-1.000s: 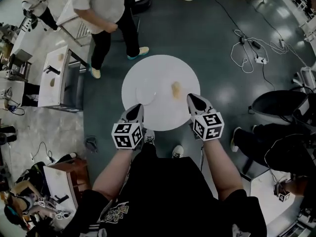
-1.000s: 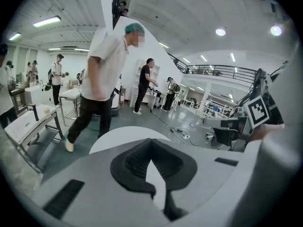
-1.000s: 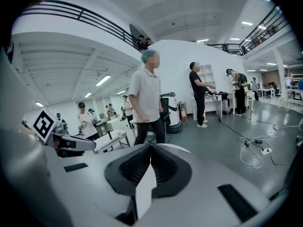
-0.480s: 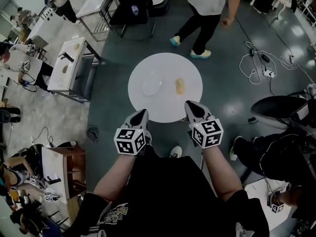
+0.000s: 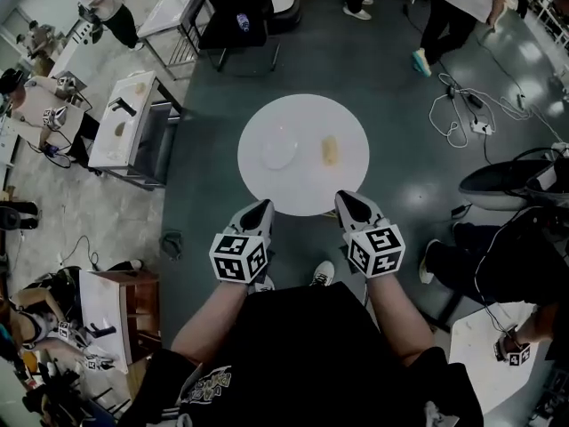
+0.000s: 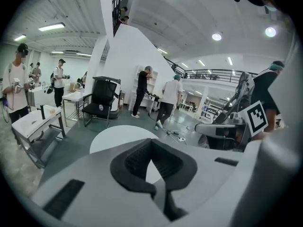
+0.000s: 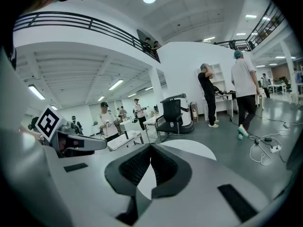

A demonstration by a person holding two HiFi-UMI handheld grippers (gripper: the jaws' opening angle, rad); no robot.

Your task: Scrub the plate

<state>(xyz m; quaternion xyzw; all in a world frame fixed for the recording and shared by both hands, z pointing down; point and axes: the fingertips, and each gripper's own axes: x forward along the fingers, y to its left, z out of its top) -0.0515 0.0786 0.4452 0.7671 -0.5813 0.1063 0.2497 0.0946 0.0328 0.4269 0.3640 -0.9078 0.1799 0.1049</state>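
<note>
A round white table stands in front of me. On it lies a pale, nearly see-through plate, and to its right a yellow sponge. My left gripper hovers at the table's near edge, shut and empty. My right gripper is level with it on the right, also shut and empty. Both are well short of the plate and sponge. In the left gripper view the fingertips meet over the table. The right gripper view shows the same, with its jaws together over the table.
A black chair stands beyond the table. Grey side tables line the left. Cables lie on the floor at the right, beside a dark seat. A person walks at the top right.
The person in the white shirt has walked from the upper left to the upper right. My view has shifted a little; both grippers stay shut at the table's near edge.
</note>
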